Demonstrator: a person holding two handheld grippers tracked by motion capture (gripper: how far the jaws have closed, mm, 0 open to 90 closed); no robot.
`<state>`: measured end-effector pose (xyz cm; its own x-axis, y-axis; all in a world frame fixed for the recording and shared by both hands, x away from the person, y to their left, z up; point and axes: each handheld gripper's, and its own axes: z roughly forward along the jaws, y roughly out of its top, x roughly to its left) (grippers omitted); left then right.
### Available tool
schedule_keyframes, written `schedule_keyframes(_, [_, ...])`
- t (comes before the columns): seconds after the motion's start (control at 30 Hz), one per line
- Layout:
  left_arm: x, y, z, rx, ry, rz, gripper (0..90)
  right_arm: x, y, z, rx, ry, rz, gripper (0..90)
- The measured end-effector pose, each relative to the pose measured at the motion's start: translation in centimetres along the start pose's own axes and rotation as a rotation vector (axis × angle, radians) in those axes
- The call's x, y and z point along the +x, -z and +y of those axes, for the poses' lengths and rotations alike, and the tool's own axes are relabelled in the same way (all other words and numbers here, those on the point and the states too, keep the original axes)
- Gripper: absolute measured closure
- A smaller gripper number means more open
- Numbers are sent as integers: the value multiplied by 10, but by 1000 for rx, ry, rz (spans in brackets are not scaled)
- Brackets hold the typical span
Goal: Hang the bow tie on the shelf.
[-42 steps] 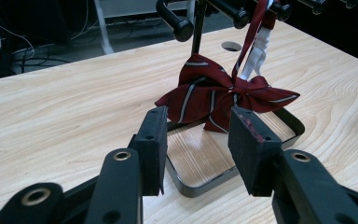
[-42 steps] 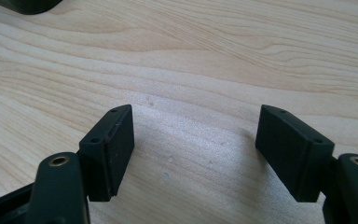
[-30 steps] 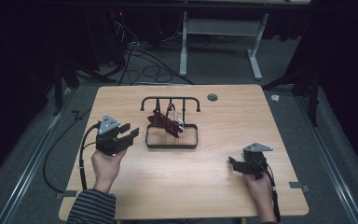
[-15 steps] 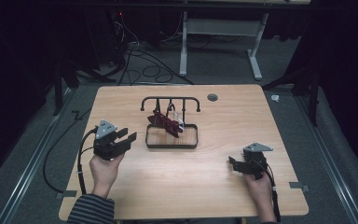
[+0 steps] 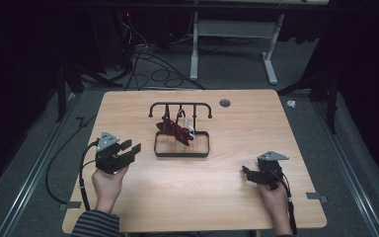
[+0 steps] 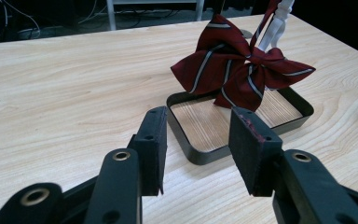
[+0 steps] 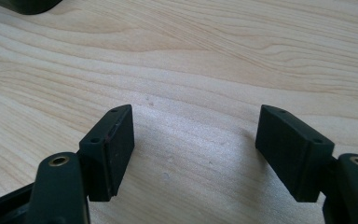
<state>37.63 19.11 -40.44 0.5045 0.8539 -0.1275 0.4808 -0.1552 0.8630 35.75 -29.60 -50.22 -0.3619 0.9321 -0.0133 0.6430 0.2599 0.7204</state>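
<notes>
A dark red bow tie (image 5: 175, 131) with pale stripes hangs from a black rack (image 5: 180, 105), over the rack's shallow black tray (image 5: 181, 154) at the middle of the table. In the left gripper view the bow tie (image 6: 242, 70) hangs from a white clip (image 6: 275, 23) just past the tray's rim (image 6: 200, 156). My left gripper (image 5: 132, 146) (image 6: 199, 114) is left of the tray and points at it, open with nothing between its pads. My right gripper (image 5: 246, 173) (image 7: 196, 112) rests low near the front right, open over bare wood.
The wooden table (image 5: 276, 128) has a round cable hole (image 5: 224, 103) behind the rack. Cables (image 5: 148, 64) lie on the floor beyond the far edge, beside a white desk frame (image 5: 232, 29). A dark corner of the tray (image 7: 28, 4) shows at the top left of the right gripper view.
My left gripper has drifted slightly left and back toward the person. The right gripper and the bow tie have stayed put.
</notes>
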Motion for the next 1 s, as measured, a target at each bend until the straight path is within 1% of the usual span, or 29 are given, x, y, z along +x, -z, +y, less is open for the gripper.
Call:
schedule_keyframes(0.13, [1,1,-5,9,-4,11,572,0,0,0,0,0,0,292])
schedule_keyframes(0.33, [7,5,-13,11,20,9,570,0,0,0,0,-1,-1,292])
schedule_keyframes(0.53, [11,8,-20,13,34,16,570,0,0,0,0,-2,-1,292])
schedule_keyframes(0.7, [13,7,-22,24,34,16,569,0,0,0,0,-2,-1,292])
schedule_keyframes(0.83, [13,4,-28,38,43,13,568,0,0,0,0,-2,-1,292])
schedule_keyframes(1.0, [15,1,-37,56,66,10,568,0,0,0,0,-3,-1,292])
